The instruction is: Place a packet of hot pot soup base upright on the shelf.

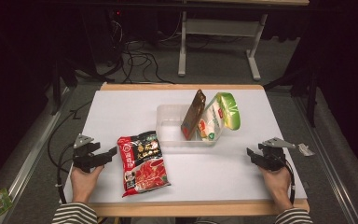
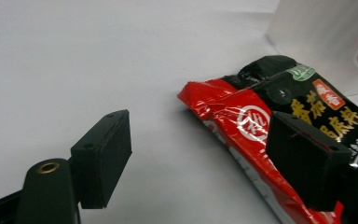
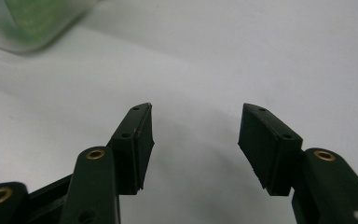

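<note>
High view: I am holding my left gripper (image 1: 106, 154) at the near left of the white table (image 1: 121, 107), jaws standing apart just beside the flat red-and-black plastic pouch (image 1: 142, 161). My right gripper (image 1: 253, 155) is sitting near the right edge, jaws parted, empty. Two packets are leaning in the clear plastic tub (image 1: 170, 128).

Left gripper view: my jaws are gaping wide; the pouch (image 2: 261, 121) is lying by the right one, unpinched.

Right gripper view: my jaws are spreading over bare tabletop (image 3: 261, 56).
</note>
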Action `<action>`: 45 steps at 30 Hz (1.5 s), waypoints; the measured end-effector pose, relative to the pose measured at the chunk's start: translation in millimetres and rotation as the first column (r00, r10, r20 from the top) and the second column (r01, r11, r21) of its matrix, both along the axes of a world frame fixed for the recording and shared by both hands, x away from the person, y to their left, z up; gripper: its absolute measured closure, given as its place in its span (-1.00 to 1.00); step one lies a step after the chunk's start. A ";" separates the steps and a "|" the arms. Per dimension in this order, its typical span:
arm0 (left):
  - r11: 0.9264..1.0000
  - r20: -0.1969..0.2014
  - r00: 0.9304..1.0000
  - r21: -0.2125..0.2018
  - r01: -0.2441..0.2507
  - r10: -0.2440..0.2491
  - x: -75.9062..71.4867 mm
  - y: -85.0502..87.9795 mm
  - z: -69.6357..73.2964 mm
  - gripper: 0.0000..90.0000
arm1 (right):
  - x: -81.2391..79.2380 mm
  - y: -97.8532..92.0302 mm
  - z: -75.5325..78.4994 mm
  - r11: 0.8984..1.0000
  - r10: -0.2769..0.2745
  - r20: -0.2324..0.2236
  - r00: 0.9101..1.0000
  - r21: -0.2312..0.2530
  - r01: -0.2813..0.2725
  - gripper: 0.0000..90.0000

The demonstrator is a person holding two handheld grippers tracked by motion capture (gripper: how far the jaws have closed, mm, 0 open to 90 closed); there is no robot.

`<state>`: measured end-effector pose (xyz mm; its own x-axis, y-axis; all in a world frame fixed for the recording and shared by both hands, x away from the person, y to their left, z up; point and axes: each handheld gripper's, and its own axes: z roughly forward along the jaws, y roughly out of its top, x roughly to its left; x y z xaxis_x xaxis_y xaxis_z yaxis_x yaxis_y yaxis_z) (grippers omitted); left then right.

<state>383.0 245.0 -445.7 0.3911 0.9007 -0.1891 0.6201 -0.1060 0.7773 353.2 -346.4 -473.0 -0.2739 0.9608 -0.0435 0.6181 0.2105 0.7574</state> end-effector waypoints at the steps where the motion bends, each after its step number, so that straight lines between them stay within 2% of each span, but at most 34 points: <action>1: 1.000 -0.012 1.000 0.003 0.008 -0.008 2.1 -1.9 0.4 -0.51 | 0.5 1.0 -2.6 1.000 0.001 -0.015 1.000 -0.006 -0.001 0.00; 3: 1.000 -0.034 0.999 0.012 0.022 -0.021 6.4 -5.9 1.1 -0.52 | 1.4 3.3 -5.5 1.000 0.004 -0.025 1.000 -0.029 -0.004 0.01; 6: 0.999 -0.072 0.997 -0.003 0.036 -0.036 14.0 -9.7 1.0 -0.55 | 0.8 5.9 -6.4 0.998 0.009 -0.013 1.000 -0.060 -0.010 0.03; 10: 0.998 -0.126 0.991 -0.039 0.049 -0.054 25.4 -15.3 -0.4 -0.56 | -0.3 6.7 -6.7 0.998 0.007 -0.009 1.000 -0.062 -0.007 0.04; 11: 0.997 -0.144 0.988 -0.056 0.050 -0.058 28.5 -16.3 -1.5 -0.57 | -1.1 8.0 -6.7 0.997 0.012 -0.004 1.000 -0.078 -0.012 0.05; 12: 0.996 -0.163 0.985 -0.078 0.042 -0.054 31.9 -17.1 -3.6 -0.59 | -1.5 9.0 -6.9 0.996 0.013 0.003 1.000 -0.085 -0.013 0.05; 16: 0.994 -0.210 0.977 -0.109 0.008 -0.031 45.3 -15.5 -13.1 -0.59 | -2.3 10.1 -7.0 0.995 0.020 0.006 1.000 -0.103 -0.019 0.06; 20: 0.985 -0.239 0.971 -0.171 -0.021 -0.021 57.6 -10.6 -19.5 -0.52 | -2.0 10.1 -7.3 0.995 0.018 0.009 1.000 -0.097 -0.017 0.06; 22: 0.982 -0.252 0.967 -0.186 -0.024 -0.025 61.0 -10.6 -22.6 -0.49 | -2.1 10.1 -7.3 0.995 0.020 0.009 1.000 -0.099 -0.019 0.06; 24: 0.984 -0.274 0.961 -0.178 0.000 -0.049 64.7 -13.2 -24.4 -0.45 | -2.0 9.9 -7.3 0.995 0.020 0.008 1.000 -0.097 -0.019 0.06; 26: 0.982 -0.283 0.956 -0.190 0.026 -0.080 67.7 -17.5 -23.1 -0.44 | -1.9 9.7 -7.3 0.995 0.021 0.008 1.000 -0.098 -0.020 0.06; 28: 0.977 -0.298 0.950 -0.212 0.033 -0.097 70.7 -22.2 -22.7 -0.42 | -2.0 10.0 -7.3 0.995 0.018 0.008 1.000 -0.096 -0.017 0.06; 29: 0.973 -0.312 0.944 -0.229 0.037 -0.110 72.4 -22.0 -24.8 -0.39 | -2.2 10.0 -7.1 0.995 0.020 0.007 1.000 -0.099 -0.019 0.06; 31: 0.969 -0.312 0.944 -0.246 0.033 -0.111 73.7 -21.4 -27.2 -0.30 | -2.5 10.4 -7.1 0.995 0.018 0.007 1.000 -0.103 -0.017 0.06; 32: 0.966 -0.314 0.942 -0.256 0.037 -0.119 74.2 -21.1 -27.7 -0.15 | -2.6 10.9 -7.4 0.994 0.017 0.011 1.000 -0.104 -0.016 0.06; 34: 0.964 -0.319 0.938 -0.260 0.054 -0.138 74.1 -21.5 -28.0 -0.12 | -2.6 10.9 -7.4 0.994 0.017 0.011 1.000 -0.104 -0.016 0.06; 37: 0.961 -0.313 0.937 -0.267 0.071 -0.157 73.1 -19.9 -27.9 -0.02 | -2.5 10.5 -7.2 0.995 0.019 0.008 1.000 -0.103 -0.018 0.06; 39: 0.964 -0.312 0.936 -0.254 0.083 -0.163 72.2 -17.4 -26.2 0.14 | -2.7 10.8 -7.3 0.994 0.020 0.010 1.000 -0.105 -0.019 0.06; 42: 0.962 -0.296 0.937 -0.247 0.113 -0.186 69.7 -14.7 -24.0 0.36 | -3.0 11.5 -7.3 0.994 0.020 0.012 1.000 -0.109 -0.018 0.06; 45: 0.964 -0.276 0.940 -0.228 0.139 -0.201 65.9 -14.2 -21.6 0.45 | -3.2 11.5 -7.1 0.994 0.023 0.009 1.000 -0.111 -0.022 0.06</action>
<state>448.9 230.8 -467.3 0.4340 0.7562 -0.4897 0.8106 -0.0905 0.5786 349.9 -334.9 -480.1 -0.2949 0.9433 -0.1524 0.6048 0.3077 0.7346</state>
